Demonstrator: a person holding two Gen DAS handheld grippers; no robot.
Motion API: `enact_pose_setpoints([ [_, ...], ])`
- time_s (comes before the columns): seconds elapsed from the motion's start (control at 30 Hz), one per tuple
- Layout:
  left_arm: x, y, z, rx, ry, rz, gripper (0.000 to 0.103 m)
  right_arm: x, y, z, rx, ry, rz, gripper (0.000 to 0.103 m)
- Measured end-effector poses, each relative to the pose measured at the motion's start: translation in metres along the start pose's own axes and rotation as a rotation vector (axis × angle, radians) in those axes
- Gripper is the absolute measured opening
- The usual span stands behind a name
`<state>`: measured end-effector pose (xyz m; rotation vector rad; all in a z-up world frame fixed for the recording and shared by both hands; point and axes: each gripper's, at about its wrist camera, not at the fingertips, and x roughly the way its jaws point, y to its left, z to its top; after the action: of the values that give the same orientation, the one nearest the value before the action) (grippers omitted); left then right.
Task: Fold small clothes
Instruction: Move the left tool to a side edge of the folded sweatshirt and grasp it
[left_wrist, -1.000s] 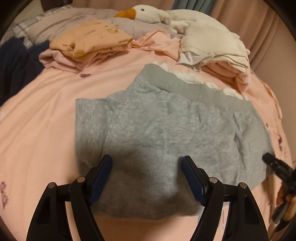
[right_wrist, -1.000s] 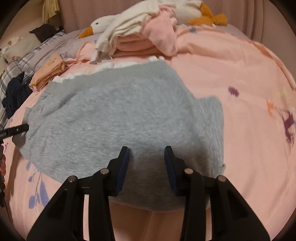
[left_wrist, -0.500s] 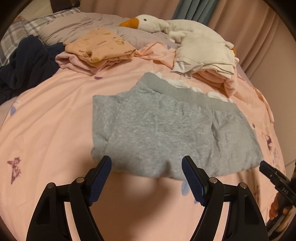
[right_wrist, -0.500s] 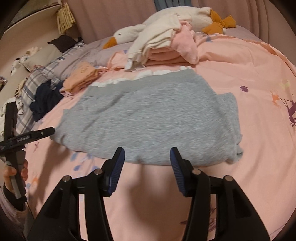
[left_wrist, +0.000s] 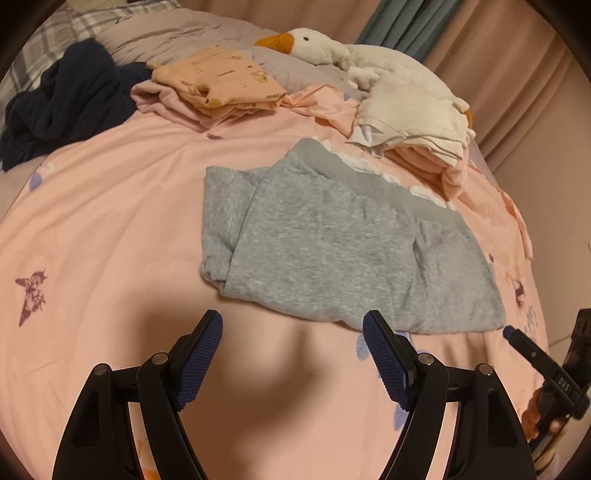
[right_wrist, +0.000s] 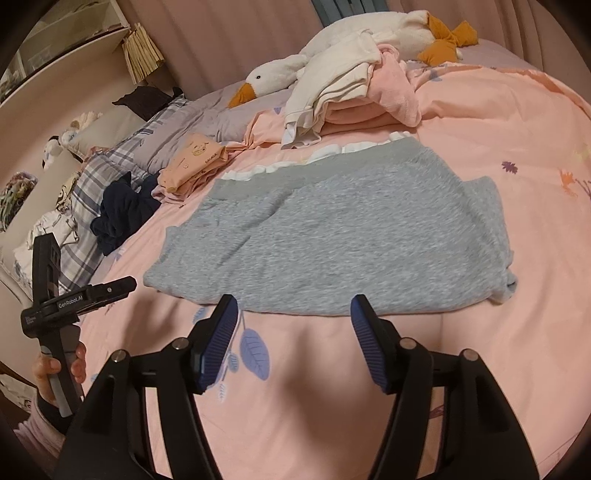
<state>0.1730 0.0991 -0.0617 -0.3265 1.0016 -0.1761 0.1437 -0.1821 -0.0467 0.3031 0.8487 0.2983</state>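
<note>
a: where are the grey shorts (left_wrist: 332, 251)?
b: folded flat on the pink bedspread (left_wrist: 103, 221), mid-bed, waistband toward the far edge, just in front of the stack of folded clothes (right_wrist: 354, 92).
a: left gripper (left_wrist: 291, 354)?
b: fingers spread wide, nothing between them, hovering short of the near hem.
a: right gripper (right_wrist: 293, 338)?
b: its jaws have just been opening; spread and empty, also clear of the cloth.

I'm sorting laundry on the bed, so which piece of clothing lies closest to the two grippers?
The grey garment, spread flat just beyond both grippers; the peach, navy and white pieces lie farther back.
</note>
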Motion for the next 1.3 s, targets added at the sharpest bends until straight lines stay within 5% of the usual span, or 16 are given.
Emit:
enact_pose_setpoints([
  [0.43,0.043,0.049,0.001,-0.281,0.064,-0.235,0.078,0.023,0.008,-0.007,0.062,0.032,0.121,0.07],
  [0.73,0.063,0.067,0.018,-0.401,0.021,-0.363,0.078,0.037,0.004,-0.006,0.069,0.044,0.145,0.071],
  [0.93,0.074,0.067,0.035,-0.422,0.007,-0.369,0.078,0.047,0.008,-0.001,0.038,0.044,0.074,0.071],
  [1.3,0.088,0.048,0.054,-0.302,0.036,-0.295,0.079,0.065,0.025,0.023,-0.073,0.015,0.002,0.071],
])
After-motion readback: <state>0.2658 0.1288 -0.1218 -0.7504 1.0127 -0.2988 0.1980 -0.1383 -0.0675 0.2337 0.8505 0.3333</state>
